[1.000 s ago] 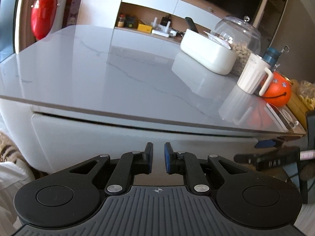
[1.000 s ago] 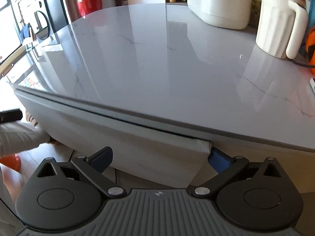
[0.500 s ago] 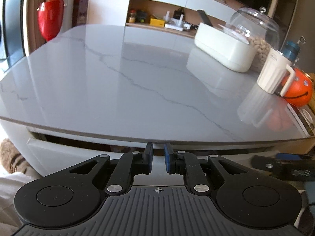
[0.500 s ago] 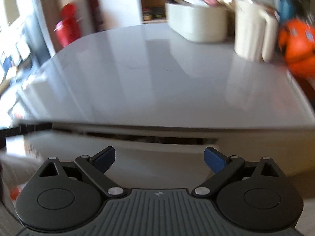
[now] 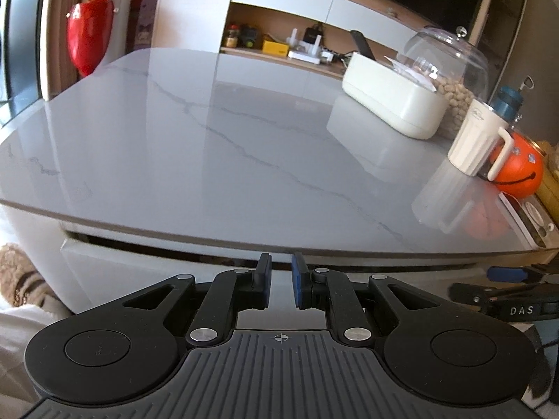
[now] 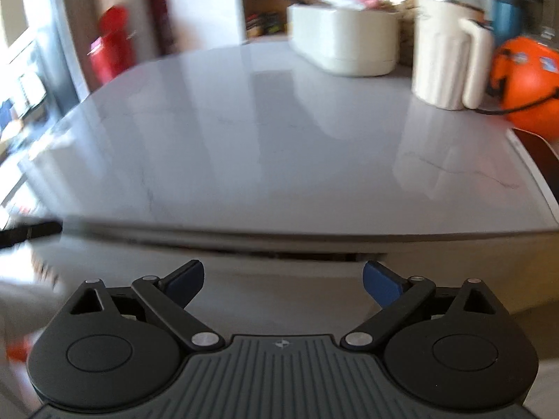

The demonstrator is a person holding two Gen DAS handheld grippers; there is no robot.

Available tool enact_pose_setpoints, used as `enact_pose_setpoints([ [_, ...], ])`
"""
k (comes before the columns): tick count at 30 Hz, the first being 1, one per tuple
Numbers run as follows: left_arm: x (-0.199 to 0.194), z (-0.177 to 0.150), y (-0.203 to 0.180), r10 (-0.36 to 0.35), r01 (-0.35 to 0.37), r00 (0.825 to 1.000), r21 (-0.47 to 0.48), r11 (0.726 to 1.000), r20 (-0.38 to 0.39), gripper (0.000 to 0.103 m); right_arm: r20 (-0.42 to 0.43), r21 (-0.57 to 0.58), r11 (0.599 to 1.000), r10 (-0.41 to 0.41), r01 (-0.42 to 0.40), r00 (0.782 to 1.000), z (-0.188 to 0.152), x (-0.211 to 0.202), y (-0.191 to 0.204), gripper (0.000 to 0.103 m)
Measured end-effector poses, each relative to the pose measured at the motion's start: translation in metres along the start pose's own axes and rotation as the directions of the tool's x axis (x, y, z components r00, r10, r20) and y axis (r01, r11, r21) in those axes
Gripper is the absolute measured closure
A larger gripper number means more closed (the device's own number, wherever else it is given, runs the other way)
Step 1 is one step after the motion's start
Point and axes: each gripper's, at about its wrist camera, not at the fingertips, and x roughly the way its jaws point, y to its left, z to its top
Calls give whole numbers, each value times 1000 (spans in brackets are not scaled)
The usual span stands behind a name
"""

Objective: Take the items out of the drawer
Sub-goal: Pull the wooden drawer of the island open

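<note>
A pale grey drawer front runs under the marble tabletop, with a thin dark slit between them. What the drawer holds is hidden. My left gripper is level with the drawer's top edge. Its jaws are nearly together, with only a narrow gap and nothing in it. The right wrist view is blurred by motion. In it my right gripper stands wide open in front of the same drawer front, just below the table edge, and holds nothing.
Along the table's far right stand a white box, a glass dome over nuts, a cream jug and an orange smiley ball. A red bin stands far left. The other gripper's black body shows low right. A slippered foot is at lower left.
Both views have risen and swung towards the drawer's top edge, showing more tabletop. The right gripper has moved along the drawer front, blurring its view. Neither gripper's opening has changed.
</note>
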Motion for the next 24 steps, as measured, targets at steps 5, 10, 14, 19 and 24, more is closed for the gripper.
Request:
enact_pose_setpoints([
  [5, 0, -4, 0, -22, 22, 1000, -26, 999, -12, 89, -61, 101, 986, 140, -134, 988, 10, 13, -35, 5],
  [10, -4, -3, -6, -45, 45, 999, 7, 999, -15, 89, -55, 151, 971, 196, -185, 979, 14, 19, -43, 1],
  [14, 1, 2, -10, -45, 45, 999, 13, 999, -16, 89, -77, -6, 991, 132, -133, 988, 6, 14, -24, 1],
  [19, 21, 6, -14, -15, 16, 998, 16, 1000, -60, 89, -118, 1, 986, 163, -164, 980, -2, -1, -23, 2],
  [24, 35, -3, -15, 58, -51, 994, 70, 996, -95, 89, -22, 7, 1000, 18, -18, 1000, -1, -29, -7, 6],
])
